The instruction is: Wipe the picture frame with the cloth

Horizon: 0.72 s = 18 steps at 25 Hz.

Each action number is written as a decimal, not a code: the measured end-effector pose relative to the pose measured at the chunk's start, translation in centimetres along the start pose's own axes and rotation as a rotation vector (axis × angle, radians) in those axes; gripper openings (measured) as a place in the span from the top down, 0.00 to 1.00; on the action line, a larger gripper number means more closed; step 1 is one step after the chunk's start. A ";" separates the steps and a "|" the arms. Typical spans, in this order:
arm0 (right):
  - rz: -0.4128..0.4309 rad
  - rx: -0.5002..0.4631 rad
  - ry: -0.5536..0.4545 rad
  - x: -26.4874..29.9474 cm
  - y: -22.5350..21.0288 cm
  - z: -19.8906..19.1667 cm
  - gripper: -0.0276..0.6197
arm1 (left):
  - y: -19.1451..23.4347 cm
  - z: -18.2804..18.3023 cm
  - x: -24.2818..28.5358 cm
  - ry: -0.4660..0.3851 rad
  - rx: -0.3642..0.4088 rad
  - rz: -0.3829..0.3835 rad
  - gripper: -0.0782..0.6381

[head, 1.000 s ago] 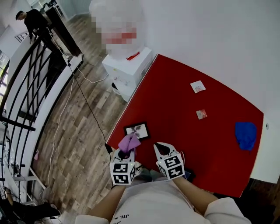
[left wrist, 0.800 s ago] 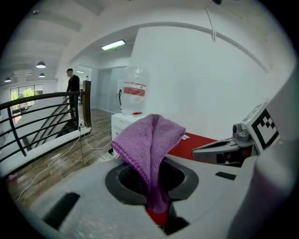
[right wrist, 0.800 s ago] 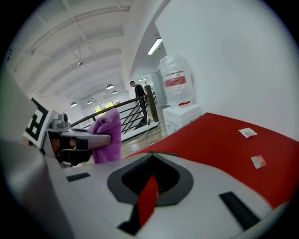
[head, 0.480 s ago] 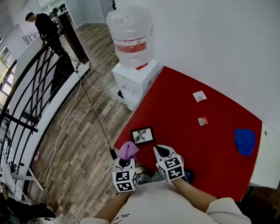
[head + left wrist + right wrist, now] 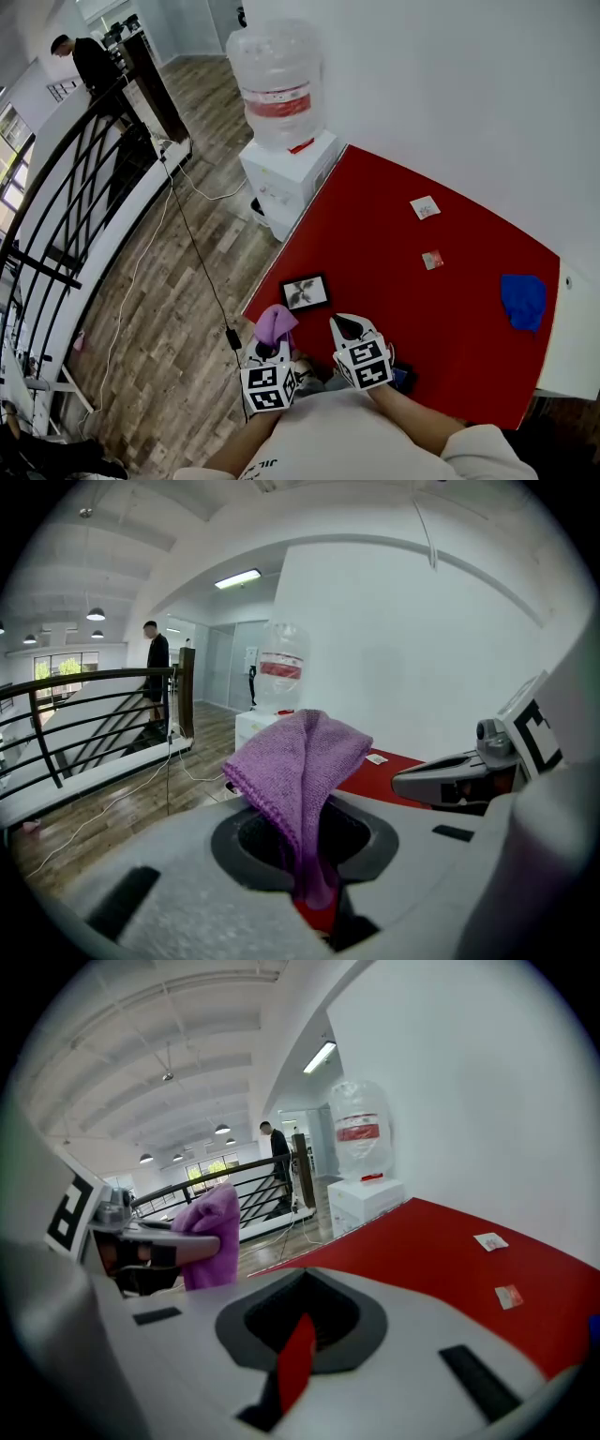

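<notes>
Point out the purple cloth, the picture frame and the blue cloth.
purple cloth [image 5: 298,761]: left gripper view, middle of the bunched fold.
picture frame [image 5: 305,292]: head view, centre of its picture.
blue cloth [image 5: 523,300]: head view, middle of the heap.

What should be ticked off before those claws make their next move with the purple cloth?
1. Purple cloth gripped by the left claw: ok, the jaws are shut on it.
2. Picture frame in sight, lying flat on the red table near its corner: ok.
3. Cloth touching the frame: not ok, it is held apart from the frame, on the person's side.
4. Right claw free to help: ok, shut with nothing in it.
5. Frame steadied against sliding: not ok, nothing holds it.
6. Where the frame is dirty: cannot tell, too small to see.
</notes>
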State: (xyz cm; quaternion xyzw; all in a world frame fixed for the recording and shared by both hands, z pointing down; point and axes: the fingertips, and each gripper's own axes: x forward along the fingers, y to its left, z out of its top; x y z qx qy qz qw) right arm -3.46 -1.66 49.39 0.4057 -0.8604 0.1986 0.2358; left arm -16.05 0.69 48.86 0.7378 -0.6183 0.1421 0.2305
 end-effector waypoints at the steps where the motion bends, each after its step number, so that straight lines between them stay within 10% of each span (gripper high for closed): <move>1: 0.001 0.000 -0.002 -0.1 0.0 0.0 0.95 | -0.1 0.0 0.0 0.001 0.000 -0.001 0.80; 18: 0.001 -0.004 -0.012 0.0 0.2 0.5 0.95 | 0.0 0.5 -0.1 -0.006 0.033 -0.003 0.80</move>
